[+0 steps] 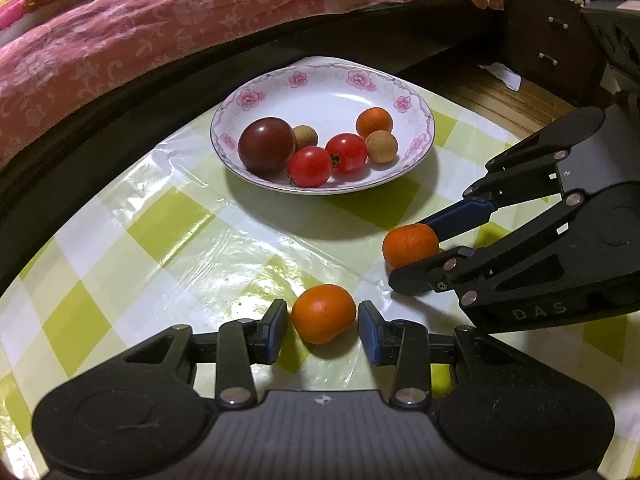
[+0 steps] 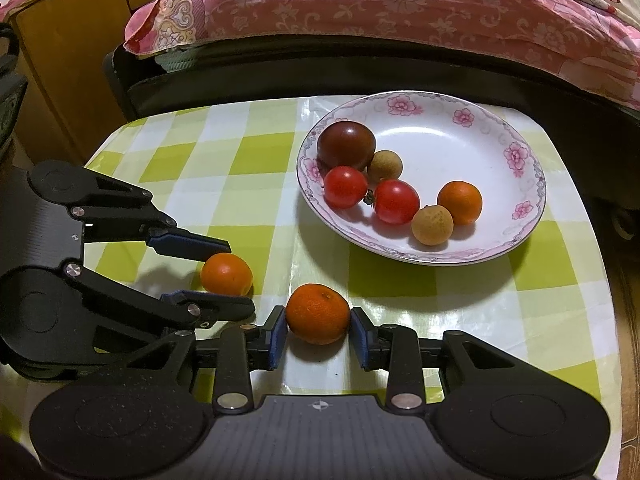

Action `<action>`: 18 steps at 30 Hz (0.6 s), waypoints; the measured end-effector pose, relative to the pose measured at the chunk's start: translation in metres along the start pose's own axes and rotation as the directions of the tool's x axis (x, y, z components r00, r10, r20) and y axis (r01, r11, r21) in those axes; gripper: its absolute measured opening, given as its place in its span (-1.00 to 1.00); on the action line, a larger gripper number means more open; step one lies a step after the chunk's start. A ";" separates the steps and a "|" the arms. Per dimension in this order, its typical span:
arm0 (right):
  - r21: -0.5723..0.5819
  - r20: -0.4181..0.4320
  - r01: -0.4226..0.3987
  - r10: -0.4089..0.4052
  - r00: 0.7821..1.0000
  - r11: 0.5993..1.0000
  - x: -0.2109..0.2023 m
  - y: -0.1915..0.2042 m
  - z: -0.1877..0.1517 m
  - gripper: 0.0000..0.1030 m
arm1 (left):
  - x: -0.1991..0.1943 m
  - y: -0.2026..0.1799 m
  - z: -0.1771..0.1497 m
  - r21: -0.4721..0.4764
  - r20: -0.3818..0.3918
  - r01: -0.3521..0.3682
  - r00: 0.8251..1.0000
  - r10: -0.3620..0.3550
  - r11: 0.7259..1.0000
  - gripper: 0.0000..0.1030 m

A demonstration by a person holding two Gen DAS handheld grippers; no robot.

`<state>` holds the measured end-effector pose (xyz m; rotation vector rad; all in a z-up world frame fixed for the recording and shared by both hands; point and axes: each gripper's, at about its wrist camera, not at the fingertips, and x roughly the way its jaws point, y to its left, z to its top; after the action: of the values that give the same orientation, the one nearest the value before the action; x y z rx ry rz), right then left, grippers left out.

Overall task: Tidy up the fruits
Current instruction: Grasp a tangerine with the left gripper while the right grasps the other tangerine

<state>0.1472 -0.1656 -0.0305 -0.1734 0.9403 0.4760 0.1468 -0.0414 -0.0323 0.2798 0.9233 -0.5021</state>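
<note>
A white floral plate (image 1: 416,104) (image 2: 500,248) holds a dark red tomato (image 1: 267,145), two red cherry tomatoes, two tan longans and a small orange (image 1: 374,122). Two more small oranges lie on the checked tablecloth. My left gripper (image 1: 323,326) is open around one orange (image 1: 323,313), with small gaps at both pads; it also shows in the right wrist view (image 2: 236,272) around that orange (image 2: 226,274). My right gripper (image 2: 318,334) has its pads against the other orange (image 2: 317,314); in the left wrist view it (image 1: 416,254) straddles this orange (image 1: 410,246).
The table carries a green and white checked plastic cloth (image 1: 168,216). A bed with a pink floral quilt (image 1: 120,32) runs close behind the table. A dark drawer unit (image 1: 548,40) and a wooden cabinet (image 2: 60,60) stand beside it.
</note>
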 end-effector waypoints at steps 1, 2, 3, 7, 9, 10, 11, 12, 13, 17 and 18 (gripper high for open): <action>-0.001 -0.001 0.000 0.000 1.000 1.000 0.000 0.000 0.000 -0.43 | 0.000 0.000 0.000 -0.002 0.000 0.000 1.000 0.000 1.000 -0.10; -0.003 -0.001 0.000 0.000 1.000 1.000 0.000 0.000 0.000 -0.43 | 0.000 0.000 0.000 -0.004 0.000 -0.001 1.000 0.001 1.000 -0.10; -0.004 -0.001 0.000 0.000 1.000 1.000 0.001 0.000 0.000 -0.43 | 0.000 -0.001 0.000 -0.003 0.000 -0.003 1.000 0.003 1.000 -0.10; -0.002 -0.003 -0.001 0.001 1.000 1.000 0.001 0.000 0.000 -0.44 | 0.000 -0.001 0.000 -0.012 0.001 0.002 1.000 -0.002 1.000 -0.20; 0.003 -0.005 -0.001 0.001 1.000 1.000 0.001 0.000 0.000 -0.44 | -0.001 0.000 0.001 -0.014 -0.002 0.003 1.000 -0.003 1.000 -0.21; 0.005 -0.007 -0.001 0.001 1.000 1.000 0.000 0.000 0.000 -0.45 | -0.001 0.001 0.002 -0.020 -0.003 0.005 1.000 -0.005 1.000 -0.21; 0.004 -0.008 0.000 0.000 1.000 1.000 0.000 0.000 0.001 -0.45 | -0.001 0.001 0.002 -0.024 -0.004 0.007 1.000 -0.007 1.000 -0.21; 0.003 -0.009 0.004 -0.004 1.000 1.000 0.000 0.000 0.001 -0.45 | -0.002 0.002 0.002 -0.027 -0.004 0.008 1.000 -0.009 1.000 -0.21; 0.001 -0.010 0.010 -0.010 1.000 1.000 0.000 0.000 0.002 -0.45 | -0.002 0.002 0.003 -0.028 -0.002 0.007 1.000 -0.007 1.000 -0.21; 0.012 -0.005 0.019 -0.019 1.000 1.000 -0.003 -0.002 0.005 -0.45 | -0.007 0.004 0.006 -0.034 0.012 0.001 1.000 -0.001 0.999 -0.21; 0.014 -0.001 0.018 -0.018 1.000 1.000 -0.004 -0.003 0.006 -0.45 | -0.008 0.005 0.007 -0.035 0.015 -0.001 1.000 0.001 0.999 -0.21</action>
<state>0.1508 -0.1673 -0.0236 -0.1693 0.9418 0.4527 0.1501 -0.0383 -0.0216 0.2441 0.9163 -0.4860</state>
